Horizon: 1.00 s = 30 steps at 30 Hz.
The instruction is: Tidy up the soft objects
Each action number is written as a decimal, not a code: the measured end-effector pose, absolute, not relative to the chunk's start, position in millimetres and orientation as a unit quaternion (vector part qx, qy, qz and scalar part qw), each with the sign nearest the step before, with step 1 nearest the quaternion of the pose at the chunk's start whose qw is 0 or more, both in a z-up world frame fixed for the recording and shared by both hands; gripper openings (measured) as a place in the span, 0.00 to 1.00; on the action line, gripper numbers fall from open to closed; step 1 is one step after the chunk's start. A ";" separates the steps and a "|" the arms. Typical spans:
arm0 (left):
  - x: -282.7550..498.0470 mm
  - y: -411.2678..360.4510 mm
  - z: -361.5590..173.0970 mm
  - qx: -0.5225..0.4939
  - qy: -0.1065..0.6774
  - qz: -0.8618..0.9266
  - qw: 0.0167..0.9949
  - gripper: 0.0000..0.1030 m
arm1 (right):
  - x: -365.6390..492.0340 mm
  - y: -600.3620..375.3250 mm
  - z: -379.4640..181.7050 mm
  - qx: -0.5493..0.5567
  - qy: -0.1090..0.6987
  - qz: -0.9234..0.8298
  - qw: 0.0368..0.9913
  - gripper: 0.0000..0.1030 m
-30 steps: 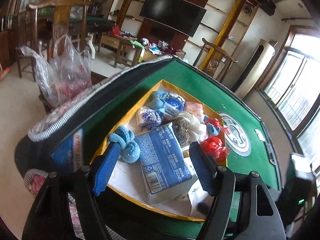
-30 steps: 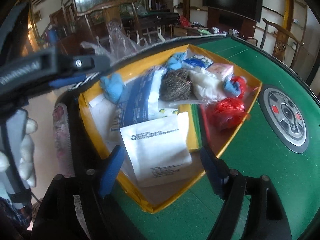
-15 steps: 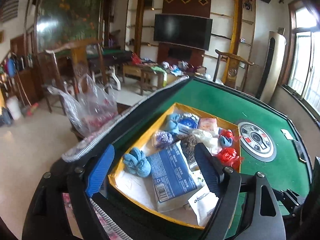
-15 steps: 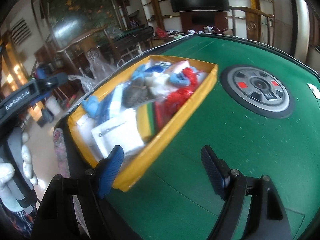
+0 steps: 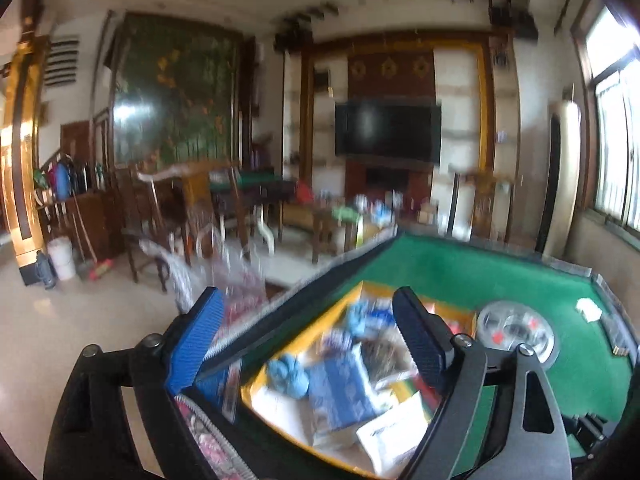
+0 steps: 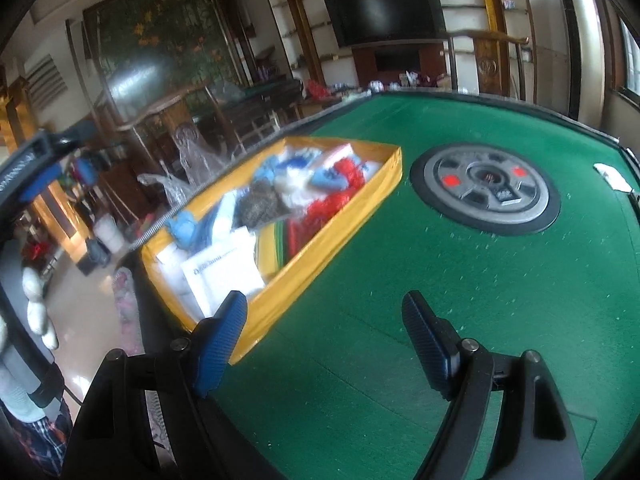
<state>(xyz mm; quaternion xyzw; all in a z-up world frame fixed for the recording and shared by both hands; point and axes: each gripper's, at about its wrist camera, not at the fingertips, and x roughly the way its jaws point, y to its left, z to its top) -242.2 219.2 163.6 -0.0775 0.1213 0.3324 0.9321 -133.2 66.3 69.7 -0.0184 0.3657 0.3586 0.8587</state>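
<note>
A yellow tray (image 5: pixel 298 338) on the green table holds soft things: a blue knitted piece (image 5: pixel 288 372), a blue packet (image 5: pixel 344 388), a white packet (image 5: pixel 392 432), a dark scrubber (image 6: pixel 260 200) and red mesh (image 6: pixel 340 196). My left gripper (image 5: pixel 308 336) hangs above the tray's near end. Its jaws are opening and nothing is held between them. My right gripper (image 6: pixel 324 340) stands open over bare green felt, to the right of the tray (image 6: pixel 340 240), with nothing between its fingers.
A round grey disc (image 6: pixel 486 188) sits in the table's middle and a white card (image 6: pixel 610 174) lies at the far right edge. The table's black padded rim (image 5: pixel 280 320) runs left of the tray. Beyond it a clear plastic bag (image 5: pixel 236 284) and wooden chairs stand.
The left gripper rose and tilted up, drawing back from the tray while its jaws widened. The right gripper swung right, from above the tray to above the bare felt.
</note>
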 end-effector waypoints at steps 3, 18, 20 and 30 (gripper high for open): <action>-254.7 216.0 174.2 -0.091 0.087 0.317 0.940 1.00 | -144.6 56.3 84.3 -0.012 0.312 0.346 0.885 0.74; -221.6 213.9 153.9 -0.104 0.222 0.288 0.926 1.00 | -172.0 78.5 89.7 -0.101 0.239 0.259 0.930 0.99; -219.5 217.8 147.5 -0.112 0.234 0.289 0.921 1.00 | -172.9 85.6 79.4 -0.118 0.264 0.273 0.918 0.99; -205.4 240.2 112.9 -0.162 0.306 0.261 0.901 1.00 | -172.6 121.5 57.0 -0.175 0.312 0.286 0.889 0.99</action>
